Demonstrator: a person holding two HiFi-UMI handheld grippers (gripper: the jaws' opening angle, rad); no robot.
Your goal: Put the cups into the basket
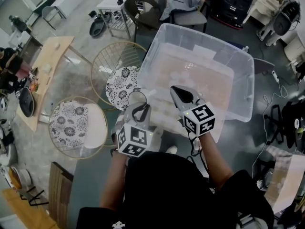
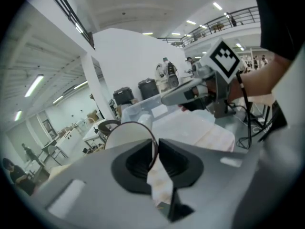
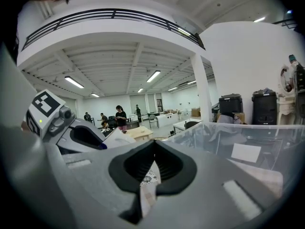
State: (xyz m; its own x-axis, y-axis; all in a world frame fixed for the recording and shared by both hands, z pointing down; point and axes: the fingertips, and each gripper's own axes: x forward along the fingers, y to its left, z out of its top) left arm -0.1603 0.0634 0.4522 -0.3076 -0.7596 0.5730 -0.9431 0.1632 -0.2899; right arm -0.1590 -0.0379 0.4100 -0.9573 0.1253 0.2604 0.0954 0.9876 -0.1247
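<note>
Left gripper view: pale cup (image 2: pixel 127 136), dark rim.

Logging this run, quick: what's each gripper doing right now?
Left gripper: jaws closed on the rim of a cup.
Right gripper: jaws closed, empty.
</note>
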